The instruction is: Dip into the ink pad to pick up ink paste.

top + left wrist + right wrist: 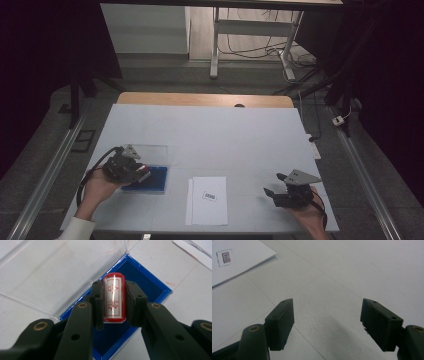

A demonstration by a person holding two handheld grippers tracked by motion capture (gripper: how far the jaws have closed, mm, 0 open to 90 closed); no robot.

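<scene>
So the left gripper (113,302) has its jaws clamped on the red stamp (114,298), right above the blue ink pad (150,287). Inking looks underway; stamping the paper (207,200), right of the pad, seems left. Right gripper (327,322) idles wide open, past the paper.

The stamp (113,300) sits over the tray (156,181), seemingly just left of the paper (207,200).
</scene>
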